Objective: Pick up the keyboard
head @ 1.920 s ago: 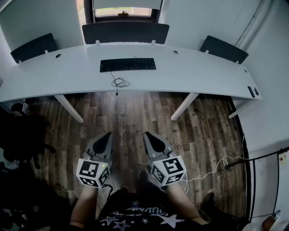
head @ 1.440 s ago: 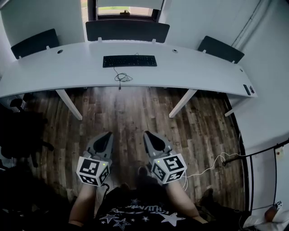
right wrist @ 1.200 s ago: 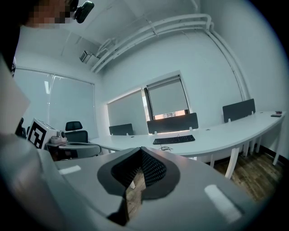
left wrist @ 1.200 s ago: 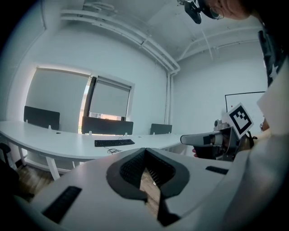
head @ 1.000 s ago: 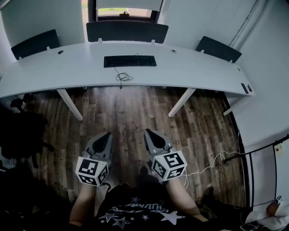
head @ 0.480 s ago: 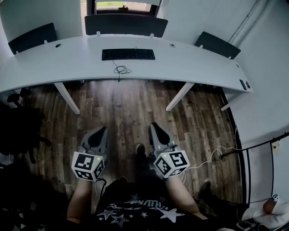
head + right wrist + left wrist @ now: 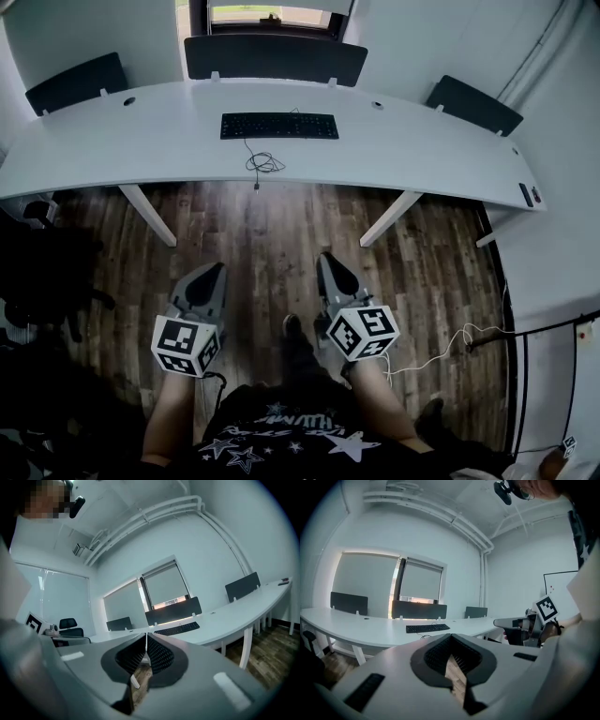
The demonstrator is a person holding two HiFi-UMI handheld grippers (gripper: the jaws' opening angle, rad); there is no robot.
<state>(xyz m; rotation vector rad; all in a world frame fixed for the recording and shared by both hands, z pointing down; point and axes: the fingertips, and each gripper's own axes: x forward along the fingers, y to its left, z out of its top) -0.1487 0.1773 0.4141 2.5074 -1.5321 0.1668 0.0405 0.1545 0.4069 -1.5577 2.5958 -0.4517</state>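
Note:
A black keyboard (image 7: 279,126) lies flat on the long white curved desk (image 7: 141,150), its coiled cable (image 7: 263,165) trailing toward the desk's front edge. It also shows far off as the keyboard (image 7: 427,628) in the left gripper view and the keyboard (image 7: 178,629) in the right gripper view. My left gripper (image 7: 217,270) and right gripper (image 7: 325,259) hang side by side over the wooden floor, well short of the desk. Both are shut with nothing between the jaws.
Dark divider panels (image 7: 274,58) stand along the desk's far edge under a window. White desk legs (image 7: 148,215) slant to the floor. A black office chair (image 7: 47,272) sits at the left. A white cable (image 7: 450,342) runs across the floor at the right.
The view has shifted and the desk with the keyboard sits a little lower in the head view. Both grippers have edged forward over the floor, still shut and empty.

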